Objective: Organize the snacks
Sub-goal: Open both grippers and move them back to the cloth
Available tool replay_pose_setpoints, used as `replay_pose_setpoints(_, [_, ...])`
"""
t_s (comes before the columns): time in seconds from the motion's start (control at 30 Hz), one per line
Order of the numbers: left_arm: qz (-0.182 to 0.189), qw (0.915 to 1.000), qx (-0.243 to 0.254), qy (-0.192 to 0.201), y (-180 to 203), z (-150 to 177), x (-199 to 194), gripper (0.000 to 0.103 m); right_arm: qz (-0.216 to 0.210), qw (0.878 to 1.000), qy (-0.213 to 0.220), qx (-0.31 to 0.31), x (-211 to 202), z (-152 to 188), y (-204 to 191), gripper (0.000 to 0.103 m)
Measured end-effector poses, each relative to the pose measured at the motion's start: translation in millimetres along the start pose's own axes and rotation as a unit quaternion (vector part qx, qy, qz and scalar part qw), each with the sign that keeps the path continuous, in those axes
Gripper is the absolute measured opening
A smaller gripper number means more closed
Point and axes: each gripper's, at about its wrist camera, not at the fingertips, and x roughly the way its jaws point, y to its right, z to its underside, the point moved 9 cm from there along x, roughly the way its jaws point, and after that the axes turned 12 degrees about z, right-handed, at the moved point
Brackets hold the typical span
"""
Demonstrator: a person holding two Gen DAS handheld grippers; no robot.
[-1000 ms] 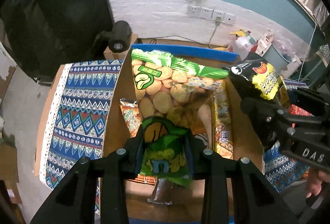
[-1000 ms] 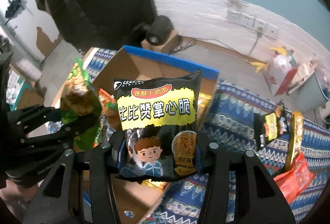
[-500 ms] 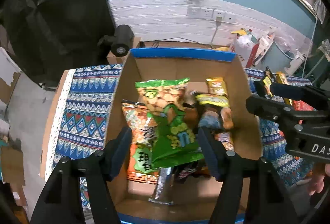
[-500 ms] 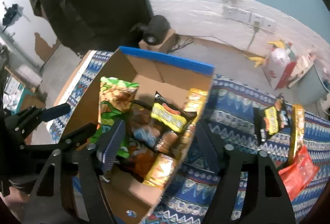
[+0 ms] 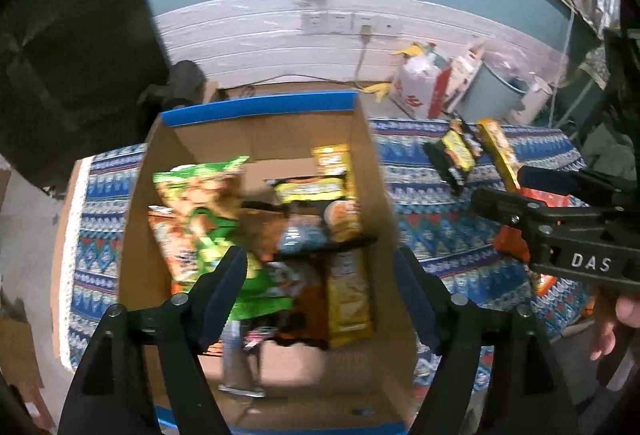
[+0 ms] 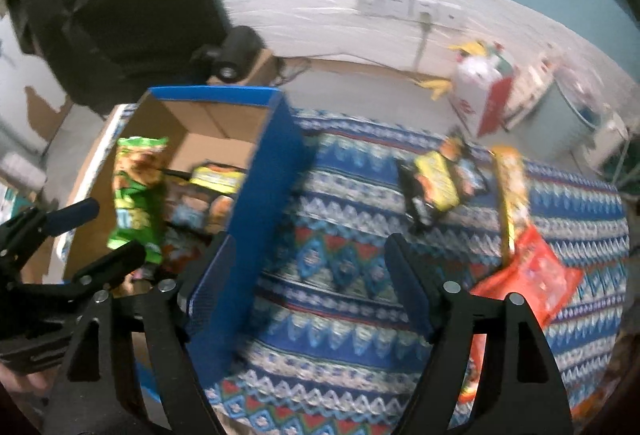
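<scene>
The left gripper (image 5: 320, 287) hangs over a cardboard box (image 5: 264, 131) with a blue rim, its jaws opening wide with nothing pressed between the pads; the snack packets seen between the fingers lie below them inside the box. In that box a green packet (image 5: 204, 195) leans against the left wall on top of an orange packet (image 5: 172, 251), a black and yellow packet (image 5: 312, 189) lies across the middle, and a long yellow packet (image 5: 348, 291) runs along the right wall; blur makes the smaller wrappers near the front hard to tell apart. The right gripper (image 6: 308, 287) is over the patterned blue cloth (image 6: 352, 299) just beside the box's right wall, which its left finger overlaps in the right wrist view, and its jaws are also opening and hold nothing. Further back on the cloth, well apart from the box, 3 packets lie near one another: a black and yellow one (image 6: 432, 183), a narrow yellow one (image 6: 510, 187) and a red-orange one (image 6: 532, 275) that the yellow one partly overlaps. A hand (image 5: 616, 319) shows at the right edge of the left wrist view behind the right gripper's body. Behind the table a white bag (image 6: 480, 91) stands on the floor by the pale wall.
</scene>
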Motion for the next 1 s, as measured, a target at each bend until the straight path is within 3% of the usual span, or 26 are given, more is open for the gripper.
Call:
replay_pose_setpoints(0.33, [0.039, 0.9982, 0.032, -0.032, 62, 6, 34, 0.077, 0.046, 0.997, -0.030, 0.051, 8, 37, 81, 0.077])
replay_pose_setpoints(1.0, [0.068, 0.9945, 0.060, -0.052, 121, 7, 92, 0.077, 0.076, 0.977, -0.094, 0.175, 46, 93, 190, 0.077])
